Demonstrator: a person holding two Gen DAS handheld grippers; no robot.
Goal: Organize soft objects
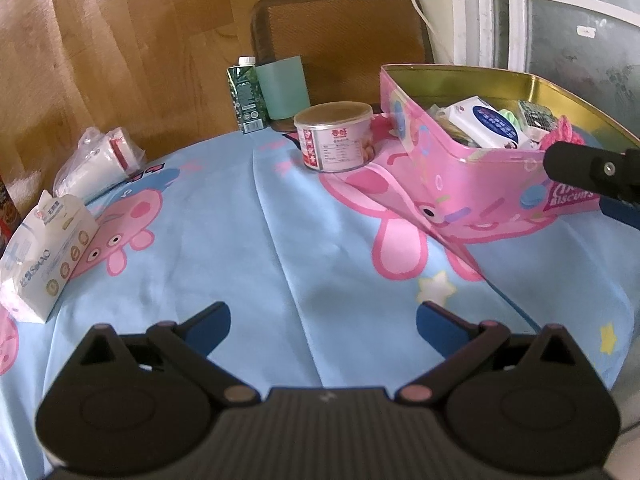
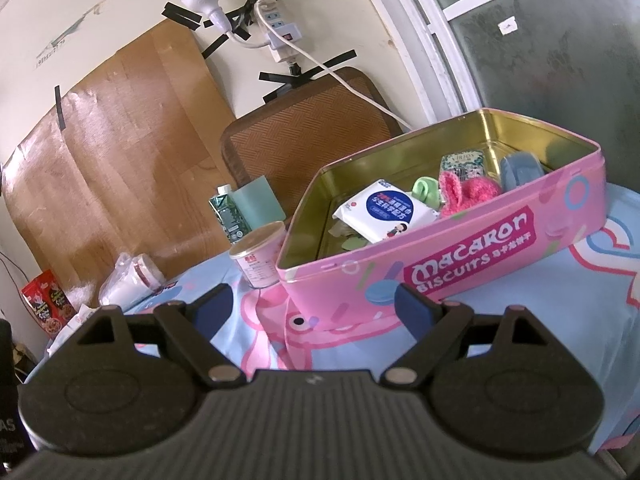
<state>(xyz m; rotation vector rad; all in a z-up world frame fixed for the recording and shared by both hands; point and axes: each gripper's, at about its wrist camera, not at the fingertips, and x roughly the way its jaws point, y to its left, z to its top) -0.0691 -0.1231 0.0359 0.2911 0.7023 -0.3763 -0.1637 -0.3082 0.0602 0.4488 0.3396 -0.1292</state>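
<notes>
An open pink biscuit tin stands on the blue cartoon tablecloth. Inside lie a white wipes pack, a pink knitted piece, a green clip, a patterned packet and a blue round item. My left gripper is open and low over bare cloth, well short of the tin. My right gripper is open in front of the tin's long side, holding nothing. Part of the right gripper shows at the left wrist view's right edge.
A tissue pack lies at the left. A bagged white roll sits behind it. A round can, a green carton and a teal cup stand at the back. Behind the table stands a chair back.
</notes>
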